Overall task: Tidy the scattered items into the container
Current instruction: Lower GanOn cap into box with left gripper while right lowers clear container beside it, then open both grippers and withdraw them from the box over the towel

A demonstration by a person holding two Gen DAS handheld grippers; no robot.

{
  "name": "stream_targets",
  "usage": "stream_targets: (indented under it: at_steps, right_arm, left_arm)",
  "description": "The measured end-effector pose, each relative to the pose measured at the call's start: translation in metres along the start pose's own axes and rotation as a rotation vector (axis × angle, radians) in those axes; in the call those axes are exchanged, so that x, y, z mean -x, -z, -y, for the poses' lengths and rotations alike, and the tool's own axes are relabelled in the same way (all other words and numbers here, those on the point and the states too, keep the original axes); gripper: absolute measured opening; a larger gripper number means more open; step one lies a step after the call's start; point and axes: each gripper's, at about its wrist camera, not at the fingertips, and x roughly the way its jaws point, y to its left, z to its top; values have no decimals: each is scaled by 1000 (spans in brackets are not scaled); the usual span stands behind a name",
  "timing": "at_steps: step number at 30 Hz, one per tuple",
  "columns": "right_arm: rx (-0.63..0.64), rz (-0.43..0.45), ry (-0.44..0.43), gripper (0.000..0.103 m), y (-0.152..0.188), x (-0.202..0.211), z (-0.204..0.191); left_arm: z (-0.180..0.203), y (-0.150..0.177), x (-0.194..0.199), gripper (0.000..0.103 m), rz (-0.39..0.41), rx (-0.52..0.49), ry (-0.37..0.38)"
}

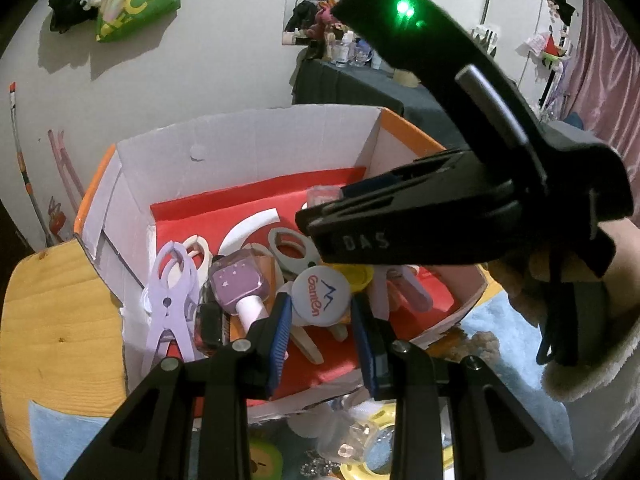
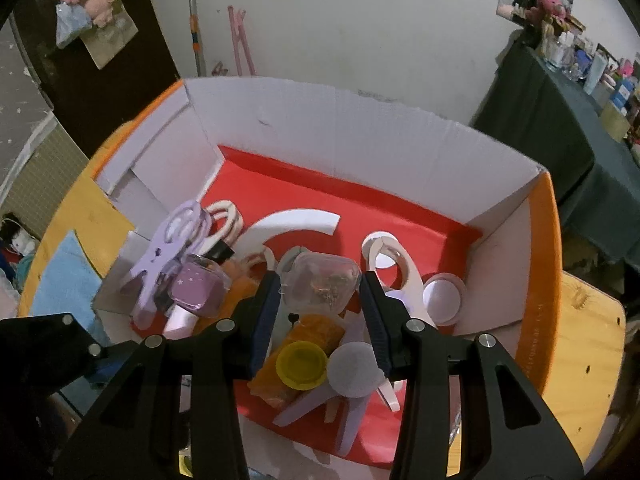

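Fingers of both grippers are held over the box, each pair bracketing one item.

In the right wrist view the right gripper (image 2: 320,308) is seen part open, a clear plastic case (image 2: 320,280) framed between its pads, the case's longer side across the gap; whether the pads touch it cannot be told. The left gripper (image 1: 320,312) is likewise part open around a white round cap (image 1: 320,300) printed "Ganten"; contact there cannot be told either. Both items lie directly ahead of the fingers, above the red floor of the cardboard box (image 2: 360,128) among the clips already gathered. A release is judged to be the next move, the right being the deeper inside.
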Motion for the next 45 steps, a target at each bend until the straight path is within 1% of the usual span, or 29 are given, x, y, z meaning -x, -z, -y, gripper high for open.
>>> stream_targets:
  at_steps: [6, 21, 29, 36, 45]
  right_arm:
    - [2, -23, 19, 40, 4, -8, 3]
    - [11, -21, 29, 40, 3, -9, 1]
    - [25, -9, 61, 40, 4, -7, -3]
    - [45, 34, 105, 40, 2, 6, -9]
    - [42, 42, 118, 40, -2, 6, -10]
  left_arm:
    - [1, 2, -4, 33, -1, -4, -22]
    - [3, 3, -11, 33, -19, -3, -33]
    - [2, 3, -15, 33, -22, -6, -44]
    - [1, 3, -17, 33, -21, -10, -53]
    - [1, 3, -18, 33, -21, -11, -60]
